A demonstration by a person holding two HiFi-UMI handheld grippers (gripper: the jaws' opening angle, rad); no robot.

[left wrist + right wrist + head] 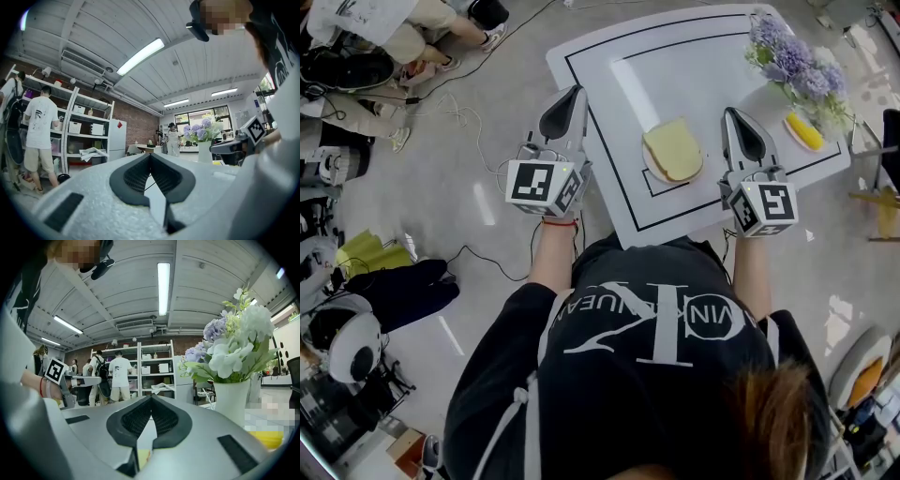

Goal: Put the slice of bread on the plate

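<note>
A pale yellow slice of bread (pixel 673 148) lies on a small white plate (pixel 649 172) near the front of the white table (pixel 694 56). My left gripper (pixel 577 92) hovers at the table's left edge, to the left of the bread, with its jaws shut and nothing between them. My right gripper (pixel 731 113) is just right of the bread over the table, also shut and empty. Both point level. In the left gripper view the left gripper's (pixel 150 155) dark pads meet at the tip. The right gripper's (pixel 151 397) pads also meet in the right gripper view.
A white vase of purple and white flowers (pixel 795 62) stands at the table's far right, with a yellow item (pixel 804 131) on a small dish beside it. Cables and bags lie on the floor at the left. People stand by shelves (pixel 117 371) in the background.
</note>
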